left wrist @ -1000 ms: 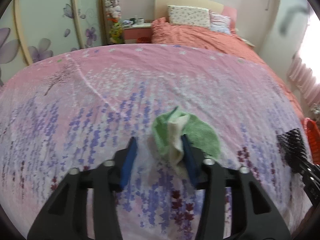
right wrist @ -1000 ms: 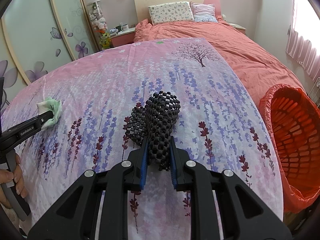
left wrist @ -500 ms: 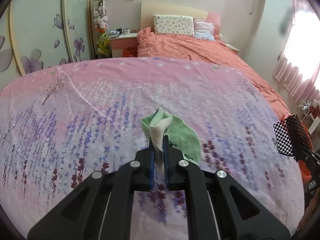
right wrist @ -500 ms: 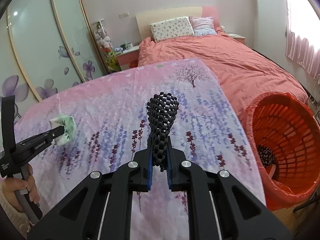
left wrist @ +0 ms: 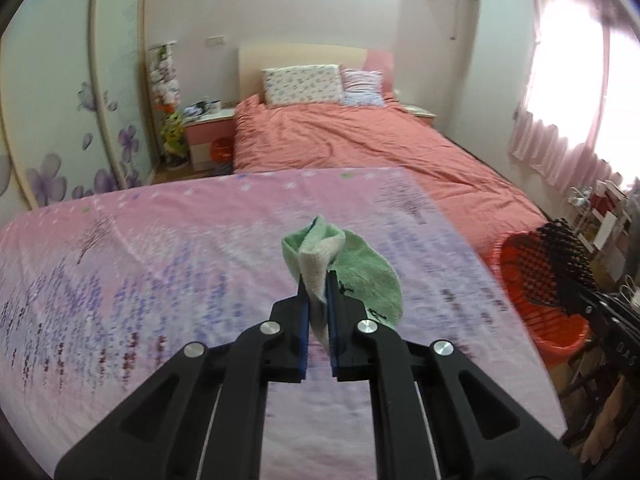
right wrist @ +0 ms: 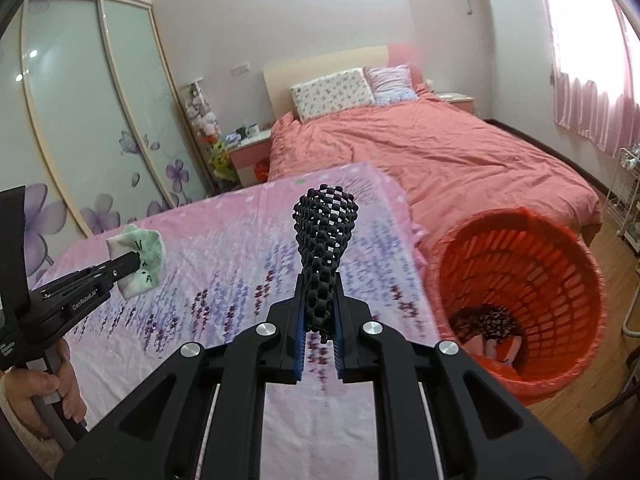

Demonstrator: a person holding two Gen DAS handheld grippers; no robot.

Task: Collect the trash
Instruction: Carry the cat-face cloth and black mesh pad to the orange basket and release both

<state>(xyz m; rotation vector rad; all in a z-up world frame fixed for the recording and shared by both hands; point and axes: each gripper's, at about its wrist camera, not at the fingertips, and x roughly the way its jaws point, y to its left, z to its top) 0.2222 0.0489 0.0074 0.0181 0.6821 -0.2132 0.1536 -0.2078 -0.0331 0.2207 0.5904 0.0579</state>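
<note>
My left gripper [left wrist: 318, 284] is shut on a green and white cloth [left wrist: 344, 268], held up above the flowered pink sheet [left wrist: 160, 264]. The same cloth [right wrist: 140, 258] shows at the left of the right wrist view, pinched in the left gripper [right wrist: 134, 260]. My right gripper [right wrist: 320, 296] is shut on a black checkered fabric piece [right wrist: 325, 228] that stands up from the jaws. That black piece [left wrist: 560, 256] appears at the right edge of the left wrist view, in front of the orange basket [left wrist: 516, 256]. The orange basket [right wrist: 520, 248] stands on the floor to the right of the sheet.
Some fabric items [right wrist: 488, 328] lie in the bottom of the basket. Beyond the sheet is a bed with a coral cover [right wrist: 440, 152] and pillows [right wrist: 332, 92]. A wardrobe with flower-print doors [right wrist: 100, 120] lines the left wall. A hand [right wrist: 36, 388] holds the left gripper's handle.
Both grippers have closed on their pieces and lifted them off the sheet. The view from each has swung right, and more of the basket shows.
</note>
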